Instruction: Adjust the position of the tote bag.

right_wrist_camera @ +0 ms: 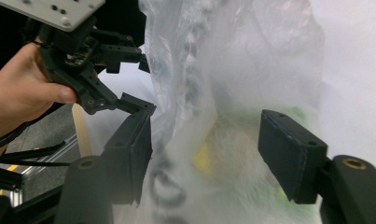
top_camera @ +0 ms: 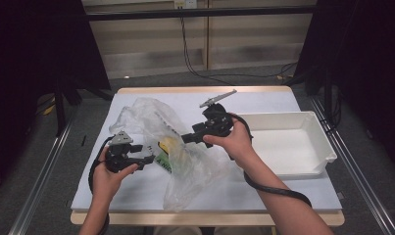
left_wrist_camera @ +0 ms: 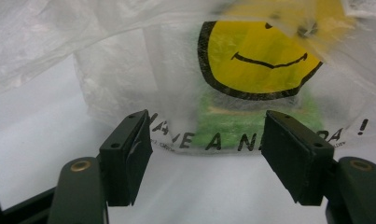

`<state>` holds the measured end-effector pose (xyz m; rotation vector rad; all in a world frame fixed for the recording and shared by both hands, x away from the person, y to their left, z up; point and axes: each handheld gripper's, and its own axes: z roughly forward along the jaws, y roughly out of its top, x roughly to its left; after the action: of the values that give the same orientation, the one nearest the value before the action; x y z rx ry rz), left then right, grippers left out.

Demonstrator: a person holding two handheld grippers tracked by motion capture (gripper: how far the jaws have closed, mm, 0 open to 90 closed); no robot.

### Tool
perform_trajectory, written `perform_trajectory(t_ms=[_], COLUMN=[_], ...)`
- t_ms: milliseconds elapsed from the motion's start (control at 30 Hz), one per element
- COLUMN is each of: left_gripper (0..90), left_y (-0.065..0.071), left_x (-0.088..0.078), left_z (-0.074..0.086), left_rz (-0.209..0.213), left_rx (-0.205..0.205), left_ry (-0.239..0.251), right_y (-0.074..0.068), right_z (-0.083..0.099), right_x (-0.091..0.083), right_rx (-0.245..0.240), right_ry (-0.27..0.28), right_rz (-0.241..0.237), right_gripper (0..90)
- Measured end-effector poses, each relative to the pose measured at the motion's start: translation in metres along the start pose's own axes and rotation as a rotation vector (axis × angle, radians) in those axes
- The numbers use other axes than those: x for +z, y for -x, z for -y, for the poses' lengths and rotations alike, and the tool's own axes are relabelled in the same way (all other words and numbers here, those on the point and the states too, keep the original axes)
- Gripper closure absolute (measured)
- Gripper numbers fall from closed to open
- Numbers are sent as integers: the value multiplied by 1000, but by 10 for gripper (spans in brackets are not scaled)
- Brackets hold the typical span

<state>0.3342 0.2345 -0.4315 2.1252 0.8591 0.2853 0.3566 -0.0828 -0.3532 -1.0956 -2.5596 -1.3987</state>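
A clear plastic bag printed with a yellow smiley face lies crumpled in the middle of the table. Something green shows through it under the face. My left gripper points right at the bag's left side, and in its own view the left gripper stands open with the bag's printed edge just beyond the pads. My right gripper reaches in from the right. Its jaws, seen as the right gripper, are open with loose bag film bulging between them. The left gripper shows beyond.
A white tray stands at the table's right side. The table top is covered in white, with bare surface in front of the bag. Dark curtains and cables lie behind the table.
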Motion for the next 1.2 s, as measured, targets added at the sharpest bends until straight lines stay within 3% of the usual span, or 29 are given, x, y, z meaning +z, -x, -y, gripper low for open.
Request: perform_trajectory(t_ms=[333,800,1200], left_gripper=[308,268,216], left_y=[1,2,1], left_x=[-4,-3,-2], left_z=[-1,-1,-1], left_rz=[-13,-29,-36], left_rx=[0,-10,-37], left_ry=[4,-6,-23], right_y=[7,16,18], right_z=[23,54,77], right_x=[-28,-43,-49], right_rx=[-5,-3,3], right_ry=[16,42,56], right_rz=[22,37,12], right_gripper=[274,242,204])
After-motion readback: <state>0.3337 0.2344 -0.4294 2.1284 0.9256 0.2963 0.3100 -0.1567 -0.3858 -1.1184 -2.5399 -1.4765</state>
